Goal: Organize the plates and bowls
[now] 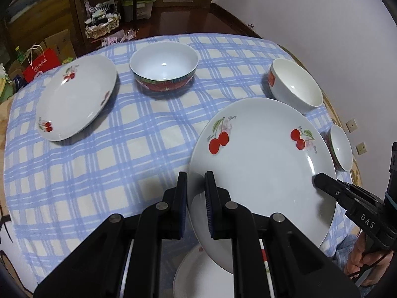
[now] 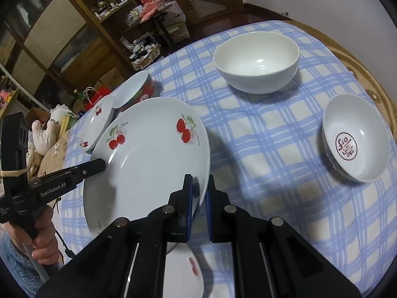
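Note:
A large white cherry plate [image 1: 260,164] hangs tilted above the blue checked tablecloth [image 1: 99,173], held at opposite rims. My left gripper [image 1: 196,176] is shut on its left rim, and my right gripper [image 1: 320,182] pinches the right rim. In the right wrist view the right gripper [image 2: 199,178] clamps the cherry plate [image 2: 148,168] at its near-right edge, with the left gripper [image 2: 101,165] on the far side. Another plate [image 1: 196,275] lies on the table just beneath. A third cherry plate [image 1: 77,96] rests at the left.
A red-and-green bowl [image 1: 163,67] stands at the back, a white bowl [image 2: 256,62] at the back right, and a small bowl with a red character [image 2: 354,139] near the right edge. Shelves, bags and boxes crowd the floor beyond the table.

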Tool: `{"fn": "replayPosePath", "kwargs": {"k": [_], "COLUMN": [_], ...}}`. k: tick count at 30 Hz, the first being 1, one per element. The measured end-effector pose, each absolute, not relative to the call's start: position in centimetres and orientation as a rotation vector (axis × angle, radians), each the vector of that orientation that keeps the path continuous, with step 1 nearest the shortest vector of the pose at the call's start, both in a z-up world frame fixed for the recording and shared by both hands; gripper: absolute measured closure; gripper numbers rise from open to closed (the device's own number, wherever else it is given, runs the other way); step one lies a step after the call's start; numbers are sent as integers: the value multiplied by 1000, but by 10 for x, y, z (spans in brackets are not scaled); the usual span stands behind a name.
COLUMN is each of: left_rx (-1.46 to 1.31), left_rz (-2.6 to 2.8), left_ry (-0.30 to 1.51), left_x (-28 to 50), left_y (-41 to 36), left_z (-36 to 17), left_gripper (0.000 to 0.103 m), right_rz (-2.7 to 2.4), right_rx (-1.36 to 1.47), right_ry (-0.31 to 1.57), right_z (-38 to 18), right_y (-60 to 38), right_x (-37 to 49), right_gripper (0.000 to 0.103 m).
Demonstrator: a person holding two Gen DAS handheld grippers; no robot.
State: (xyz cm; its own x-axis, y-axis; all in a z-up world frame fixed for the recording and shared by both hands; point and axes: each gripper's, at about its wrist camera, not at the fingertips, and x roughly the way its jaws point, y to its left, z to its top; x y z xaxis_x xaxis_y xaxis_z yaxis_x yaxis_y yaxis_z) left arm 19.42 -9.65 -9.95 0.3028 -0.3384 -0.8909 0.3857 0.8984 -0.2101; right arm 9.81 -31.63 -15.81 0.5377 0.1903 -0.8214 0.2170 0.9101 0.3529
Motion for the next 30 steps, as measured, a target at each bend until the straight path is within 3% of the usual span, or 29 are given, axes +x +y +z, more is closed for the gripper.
{"fn": "replayPosePath", "kwargs": {"k": [30], "left_rx": [61], "left_rz": [-467], "left_ry": [1130], "left_x": [100], "left_y": [-43], "left_z": [-62], "left_gripper": [89], "right_rz": [5], "right_rx": [412], "right_ry": [964], "right_z": [-121], "right_y": [-264], "right_x": [14], "right_gripper": [93]}}
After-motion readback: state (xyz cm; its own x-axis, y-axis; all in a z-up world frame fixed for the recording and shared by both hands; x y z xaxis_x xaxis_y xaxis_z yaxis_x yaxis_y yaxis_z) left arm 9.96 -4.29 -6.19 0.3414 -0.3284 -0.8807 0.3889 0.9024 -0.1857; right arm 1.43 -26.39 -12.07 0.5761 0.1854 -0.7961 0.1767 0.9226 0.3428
